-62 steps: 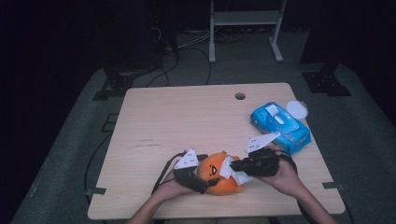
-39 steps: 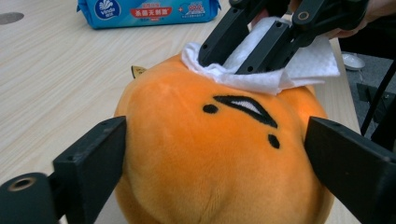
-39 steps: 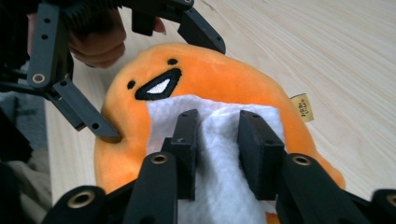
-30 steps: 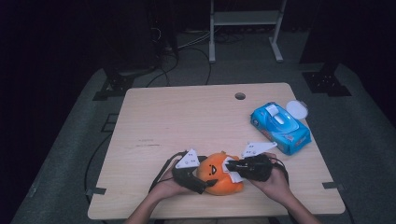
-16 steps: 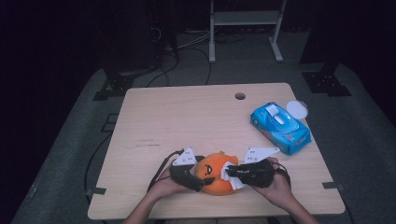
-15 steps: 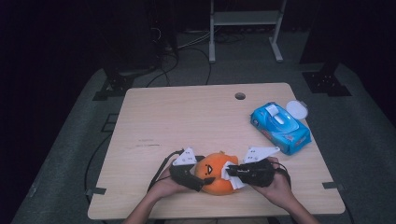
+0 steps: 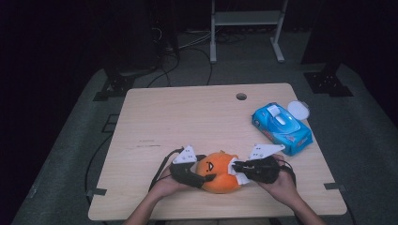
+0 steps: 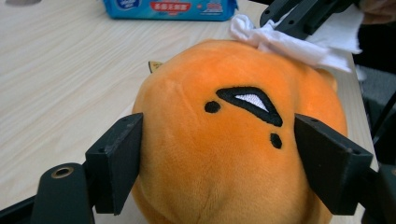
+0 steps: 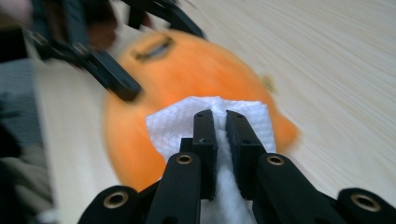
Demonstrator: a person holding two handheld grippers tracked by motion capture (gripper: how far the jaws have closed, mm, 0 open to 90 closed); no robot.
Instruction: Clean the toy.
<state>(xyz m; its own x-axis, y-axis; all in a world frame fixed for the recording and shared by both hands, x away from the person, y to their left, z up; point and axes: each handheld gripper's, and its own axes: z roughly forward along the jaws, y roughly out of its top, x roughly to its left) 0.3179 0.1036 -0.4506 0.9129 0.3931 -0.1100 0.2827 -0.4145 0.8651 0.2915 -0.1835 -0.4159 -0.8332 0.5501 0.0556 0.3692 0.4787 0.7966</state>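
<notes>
1. Working at the near edge of the table (image 7: 187, 117), we're coming in with both forearms from the bottom of the high view, hands angled inward so the two grippers face each other.
2. We're holding the orange plush (image 7: 219, 171) between them; it's sitting on the wood close to the front edge, a bit right of centre, with its stitched face turned up.
3. Our left gripper (image 7: 206, 176) is lying low and nearly flat, pointing right. In the left gripper view its tongs are spread wide and clamping the plush (image 8: 233, 140) on both flanks, pads pressed right into the fabric.
4. Our right hand (image 7: 281, 185) is wrapping the right gripper (image 7: 237, 165) from behind, knuckles up, aiming it left at the plush's upper right side.
5. Those tongs are nearly together and pinching a white wipe (image 9: 210, 123); in the right gripper view the wipe is lying against the orange surface, though that view is blurry.
6. From the left gripper view the wipe (image 8: 289, 44) is bunching on the top edge of the plush, touching it.
7. We're leaving the blue wipes pack (image 7: 281, 127) well apart, off to the right and farther back, its lid flipped open.
</notes>
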